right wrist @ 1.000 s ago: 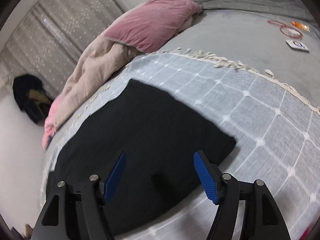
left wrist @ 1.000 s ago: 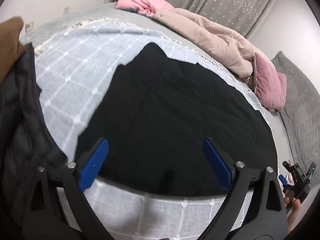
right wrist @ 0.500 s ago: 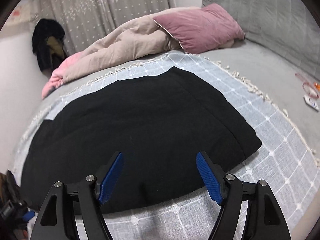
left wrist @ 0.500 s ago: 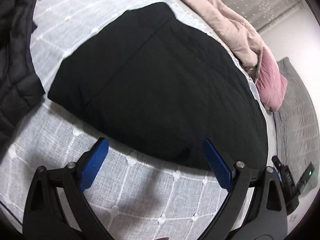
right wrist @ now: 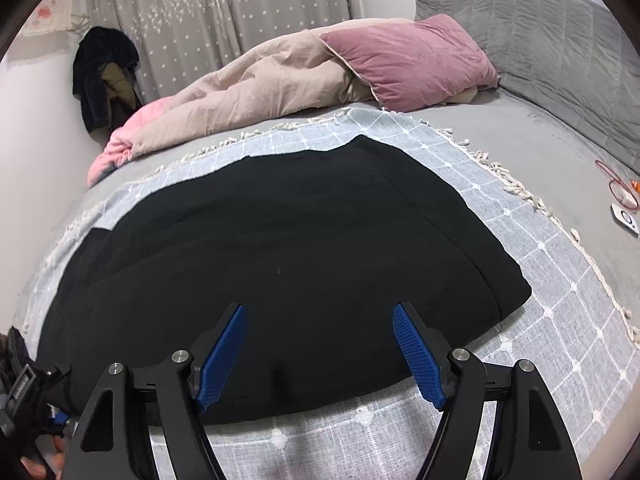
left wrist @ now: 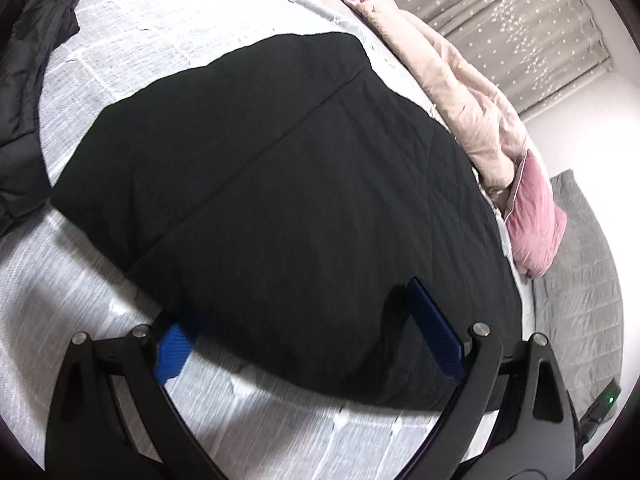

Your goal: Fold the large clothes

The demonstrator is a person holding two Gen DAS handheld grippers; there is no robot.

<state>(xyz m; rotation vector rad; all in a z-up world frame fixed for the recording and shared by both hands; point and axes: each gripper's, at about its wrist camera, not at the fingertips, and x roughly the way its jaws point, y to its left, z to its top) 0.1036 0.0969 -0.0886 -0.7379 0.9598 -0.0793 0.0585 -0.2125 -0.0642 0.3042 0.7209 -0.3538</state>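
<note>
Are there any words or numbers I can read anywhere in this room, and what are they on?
No words or numbers can be read.
White card on the bed, right edge: a dark round mark, too small to read.
Wall hanging left of the curtain: a pink picture, blurred, no letters to make out.
Black garment: no label shows.
Both tongs: no writing shows.

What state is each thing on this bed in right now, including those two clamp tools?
Black garment: spread flat on the blanket, partly folded, not gripped.
Left gripper: open, one finger tucked under the garment's near edge.
Right gripper: open, over the near edge.
Checked blanket: laid flat.
Beige duvet: bunched up.
Pink pillow: leaning on the duvet.
Curtains: drawn shut.
</note>
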